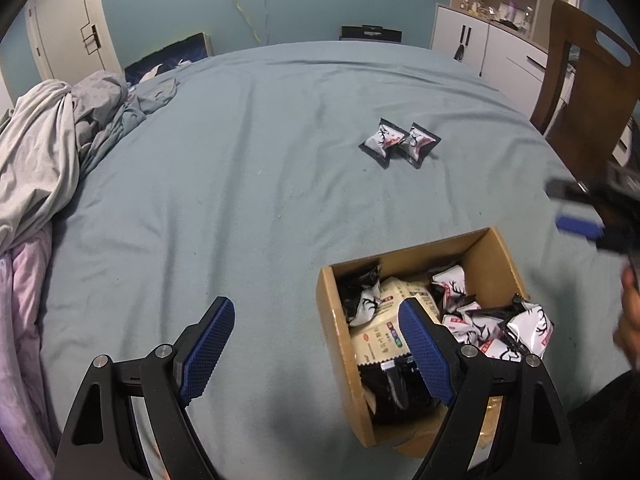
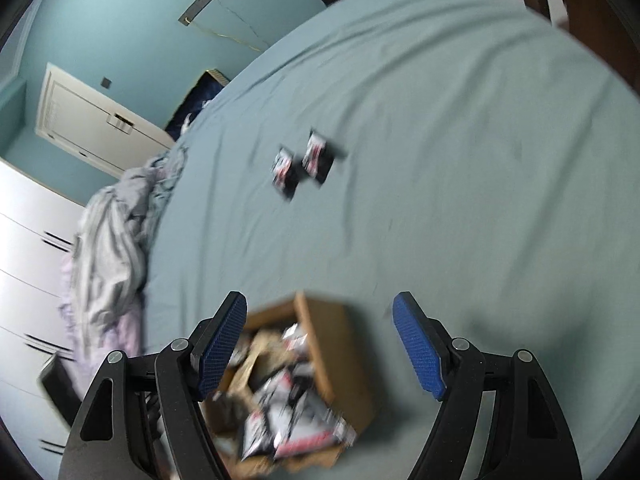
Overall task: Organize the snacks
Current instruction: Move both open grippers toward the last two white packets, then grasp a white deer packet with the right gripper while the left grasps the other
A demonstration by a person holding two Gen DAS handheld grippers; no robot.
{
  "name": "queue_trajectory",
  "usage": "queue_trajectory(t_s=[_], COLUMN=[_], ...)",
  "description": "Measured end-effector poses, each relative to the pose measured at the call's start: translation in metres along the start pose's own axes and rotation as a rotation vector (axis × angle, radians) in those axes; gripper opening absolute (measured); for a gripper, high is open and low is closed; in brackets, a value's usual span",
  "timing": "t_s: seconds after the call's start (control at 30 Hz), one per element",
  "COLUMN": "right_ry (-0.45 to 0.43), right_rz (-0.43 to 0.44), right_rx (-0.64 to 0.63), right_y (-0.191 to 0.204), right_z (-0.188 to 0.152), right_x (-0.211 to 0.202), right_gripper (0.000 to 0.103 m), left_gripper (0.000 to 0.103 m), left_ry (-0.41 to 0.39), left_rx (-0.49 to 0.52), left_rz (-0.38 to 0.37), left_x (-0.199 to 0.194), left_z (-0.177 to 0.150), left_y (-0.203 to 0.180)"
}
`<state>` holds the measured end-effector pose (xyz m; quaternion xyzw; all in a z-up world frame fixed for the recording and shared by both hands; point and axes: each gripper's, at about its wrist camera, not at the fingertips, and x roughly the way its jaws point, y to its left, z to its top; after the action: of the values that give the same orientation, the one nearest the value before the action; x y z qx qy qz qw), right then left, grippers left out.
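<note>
Two small black-and-white snack packets (image 1: 400, 142) lie side by side on the grey-blue bed sheet (image 1: 248, 184), far from both grippers; the blurred right wrist view shows the same packets (image 2: 304, 164). A brown cardboard box (image 1: 340, 344) full of similar packets and a larger beige pack sits near the bed's front edge. My left gripper (image 1: 316, 320) hangs open and empty, its right finger over the box's left side. My right gripper (image 2: 320, 316) is open and empty above the box (image 2: 348, 360); it also shows blurred at the left wrist view's right edge (image 1: 576, 208).
A heap of grey and pink bedding (image 1: 48, 160) lies along the bed's left side. A wooden chair (image 1: 584, 88) stands at the right, white cabinets (image 1: 480, 44) behind it. A person's hand (image 1: 630, 320) shows at the right edge.
</note>
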<state>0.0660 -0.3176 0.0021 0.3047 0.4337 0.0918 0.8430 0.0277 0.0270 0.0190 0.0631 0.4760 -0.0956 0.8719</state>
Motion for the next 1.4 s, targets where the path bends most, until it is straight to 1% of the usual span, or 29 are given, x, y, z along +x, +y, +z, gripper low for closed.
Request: queue_trajectory(t_s=[0.1,0.13,0.23,0.3,0.43,0.53,0.63,0.7,0.8,0.83,0.87,0.9,0.97,1.03,1.1,1.2,1.33,1.4], right_ry=[-0.007,-0.001,0.027,0.040,0.043,0.056,0.074,0.070,0.063,0.055,0.055,0.056,0.040,0.020,0.008,-0.013,-0.040,-0.069], right_rz=[-0.055,-0.078,-0.128,-0.128,-0.121,-0.166,-0.199,-0.223,-0.188,-0.189,-0.201,-0.211,-0.198,-0.187,-0.186,-0.187,-0.147,-0.128], right_rx=[-0.057,-0.094,-0.183,-0.222,-0.279,-0.354,-0.465,-0.516,-0.542,-0.560,-0.582,-0.606,-0.616,-0.608,-0.611,-0.605,-0.510,-0.461], right_y=[0.013,0.022,0.033,0.038,0.043,0.050,0.064,0.070,0.079,0.081,0.080,0.081,0.079,0.077,0.074,0.072,0.061,0.054], right_z=[0.025,0.033,0.052,0.067,0.088,0.095,0.092,0.091,0.089,0.086,0.083,0.082,0.081,0.081,0.078,0.070,0.055,0.035], right_x=[0.022,0.032,0.061,0.083,0.122,0.155,0.184,0.200,0.213,0.214,0.213,0.215,0.205,0.192,0.173,0.128,0.055,0.021], right_gripper=[0.075,0.075,0.075,0.075,0.075,0.075,0.075,0.075,0.075,0.065,0.042,0.034,0.034,0.033,0.033,0.033,0.033,0.033], left_gripper=[0.085,0.085,0.085,0.085,0.085,0.085,0.085,0.085,0.085,0.085,0.085,0.085,0.085,0.085,0.085,0.085,0.085,0.085], left_ry=[0.001,0.004,0.000,-0.008,0.003,0.002,0.011,0.020,0.033,0.040,0.044,0.046,0.049,0.058,0.065,0.079,0.116,0.128], left_rx=[0.008,0.016,0.047,0.069,0.087,0.115,0.158,0.166,0.179,0.190,0.202,0.220,0.238,0.247,0.259,0.272,0.286,0.288], left_rz=[-0.004,-0.007,0.000,0.001,-0.014,-0.011,-0.012,-0.023,-0.048,-0.056,-0.060,-0.059,-0.049,-0.056,-0.052,-0.046,-0.031,-0.020], left_x=[0.002,0.004,0.007,0.008,0.018,0.027,0.039,0.049,0.068,0.074,0.081,0.090,0.110,0.129,0.150,0.174,0.206,0.220], left_z=[0.003,0.004,0.007,0.010,0.021,0.031,0.043,0.054,0.080,0.087,0.094,0.103,0.121,0.135,0.150,0.165,0.179,0.185], left_y=[0.000,-0.001,-0.004,-0.006,-0.009,-0.011,-0.016,-0.016,-0.019,-0.022,-0.025,-0.030,-0.041,-0.049,-0.059,-0.070,-0.081,-0.085])
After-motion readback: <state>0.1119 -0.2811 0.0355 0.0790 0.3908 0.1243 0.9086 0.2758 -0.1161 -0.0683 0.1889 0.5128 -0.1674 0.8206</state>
